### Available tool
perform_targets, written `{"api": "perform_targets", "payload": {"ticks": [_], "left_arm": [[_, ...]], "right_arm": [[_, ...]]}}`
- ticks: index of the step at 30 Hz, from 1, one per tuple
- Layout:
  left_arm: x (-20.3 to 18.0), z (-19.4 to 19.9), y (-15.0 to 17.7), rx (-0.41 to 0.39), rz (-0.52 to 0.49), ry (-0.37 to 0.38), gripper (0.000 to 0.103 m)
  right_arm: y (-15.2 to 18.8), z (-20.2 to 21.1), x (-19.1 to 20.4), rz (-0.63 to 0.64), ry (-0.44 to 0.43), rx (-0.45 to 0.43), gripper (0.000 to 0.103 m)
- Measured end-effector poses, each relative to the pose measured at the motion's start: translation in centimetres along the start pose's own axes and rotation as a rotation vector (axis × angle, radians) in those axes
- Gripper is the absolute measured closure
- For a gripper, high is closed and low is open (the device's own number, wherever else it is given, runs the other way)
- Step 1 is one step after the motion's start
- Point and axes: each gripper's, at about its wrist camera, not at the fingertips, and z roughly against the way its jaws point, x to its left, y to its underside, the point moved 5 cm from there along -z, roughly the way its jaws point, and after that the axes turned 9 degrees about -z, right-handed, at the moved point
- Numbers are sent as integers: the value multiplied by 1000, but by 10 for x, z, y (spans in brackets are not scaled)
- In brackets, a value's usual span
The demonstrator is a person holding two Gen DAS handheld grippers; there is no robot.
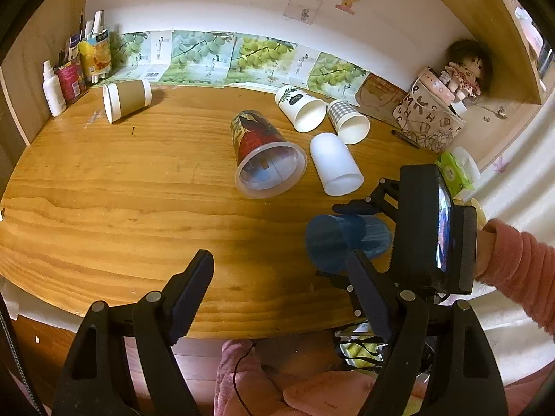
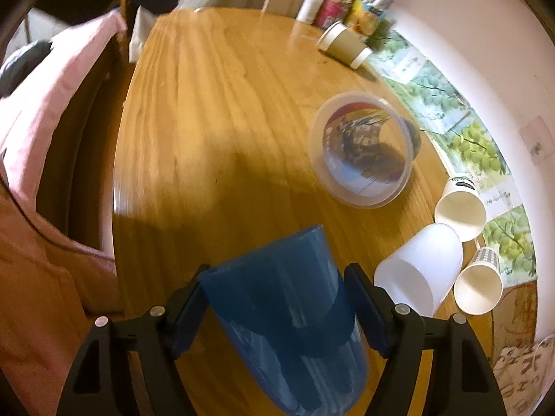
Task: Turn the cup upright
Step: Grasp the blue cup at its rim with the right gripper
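Note:
A blue translucent plastic cup [image 2: 288, 315] is clamped between the fingers of my right gripper [image 2: 277, 298], tilted, its closed base pointing away over the wooden table [image 2: 208, 111]. In the left wrist view the same blue cup [image 1: 333, 242] is held in the right gripper [image 1: 350, 239] near the table's front right. My left gripper [image 1: 281, 294] is open and empty, hovering above the table's front edge, left of the blue cup.
Several other cups lie on their sides: a printed clear cup [image 1: 267, 156], a white cup [image 1: 334, 164], a checked paper cup [image 1: 348, 121], a white leaf-print cup [image 1: 300, 107], a brown paper cup [image 1: 126, 98]. Bottles [image 1: 53, 90] stand back left, a doll and bag [image 1: 430, 118] back right.

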Motion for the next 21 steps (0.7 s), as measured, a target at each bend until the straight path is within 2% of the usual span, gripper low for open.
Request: {"api": "perform_targets", "payload": {"ticks": [11,21], "left_arm": [[9,10,-6,-18,2,0,21],[2,17,-8,-23,-31,5,21]], "right_arm": [[-13,18,-15,-261,13,-122,29],[-2,44,-28,-564,120,-249,33]]}}
